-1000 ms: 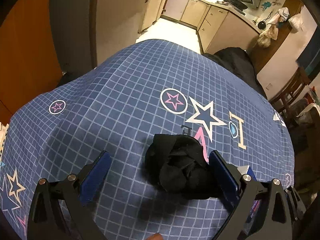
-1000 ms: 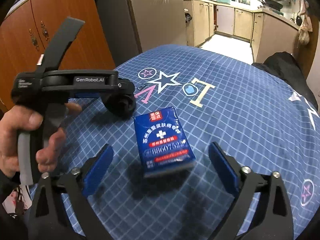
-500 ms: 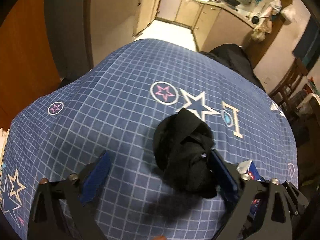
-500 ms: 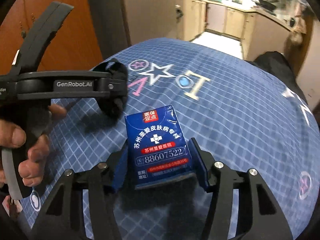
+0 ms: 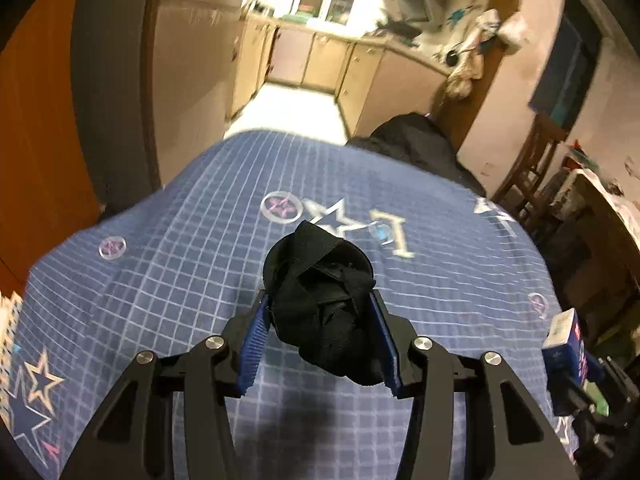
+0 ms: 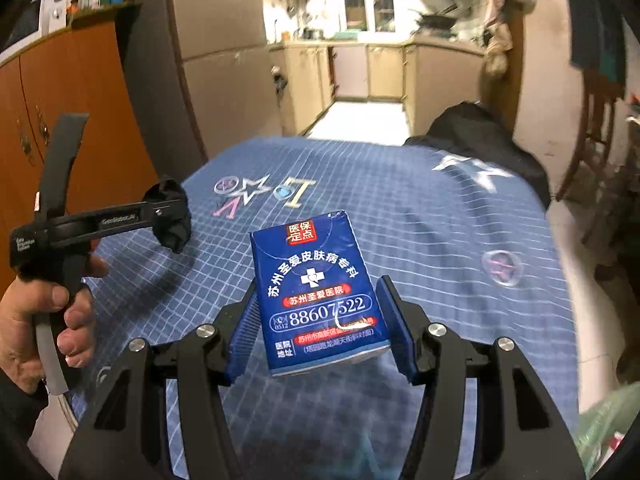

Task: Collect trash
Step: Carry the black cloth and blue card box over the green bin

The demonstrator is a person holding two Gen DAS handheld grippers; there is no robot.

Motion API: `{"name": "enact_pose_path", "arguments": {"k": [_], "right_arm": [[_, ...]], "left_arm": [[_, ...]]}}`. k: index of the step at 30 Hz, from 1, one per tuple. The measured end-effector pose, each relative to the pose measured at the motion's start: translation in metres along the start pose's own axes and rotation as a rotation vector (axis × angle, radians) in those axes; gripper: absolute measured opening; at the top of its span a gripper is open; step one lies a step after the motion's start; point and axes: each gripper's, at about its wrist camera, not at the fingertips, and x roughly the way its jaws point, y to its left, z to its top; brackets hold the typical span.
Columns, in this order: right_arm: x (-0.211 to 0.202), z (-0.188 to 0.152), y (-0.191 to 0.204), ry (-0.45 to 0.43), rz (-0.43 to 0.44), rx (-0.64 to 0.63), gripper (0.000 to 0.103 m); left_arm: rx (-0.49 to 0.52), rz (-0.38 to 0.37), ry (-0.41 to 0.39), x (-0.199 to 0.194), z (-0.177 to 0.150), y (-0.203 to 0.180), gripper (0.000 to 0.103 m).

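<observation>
Black cloth bundle (image 5: 324,304): clamped by left hand-held gripper (image 5: 322,340), jaws just closed, above checked table (image 5: 160,280). Blue carton (image 6: 320,292): gripped by right hand-held gripper (image 6: 320,344), right of bundle.

Left gripper (image 5: 320,340) and right gripper (image 6: 320,332), jaws clamped, both loaded.

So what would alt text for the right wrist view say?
The right tool grips a blue printed packet, lifted above a blue checked tablecloth. At left, a hand holds the left tool clamping a black cloth bundle.
</observation>
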Motion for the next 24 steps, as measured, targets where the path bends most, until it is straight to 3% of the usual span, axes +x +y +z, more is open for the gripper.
{"name": "enact_pose_path", "arguments": {"k": [9,24], "right_arm": [[-0.072,-0.022,-0.026,-0.108,-0.112,0.074,0.055],[-0.171,-0.062,-0.09,-0.183,-0.305,0.167,0.054]], "left_arm": [[0.141,-0.089,-0.137,-0.088,-0.025,-0.075,0.049],[0.335,-0.273,-0.143,-0.135,-0.08,-0.239,0.05]]}}
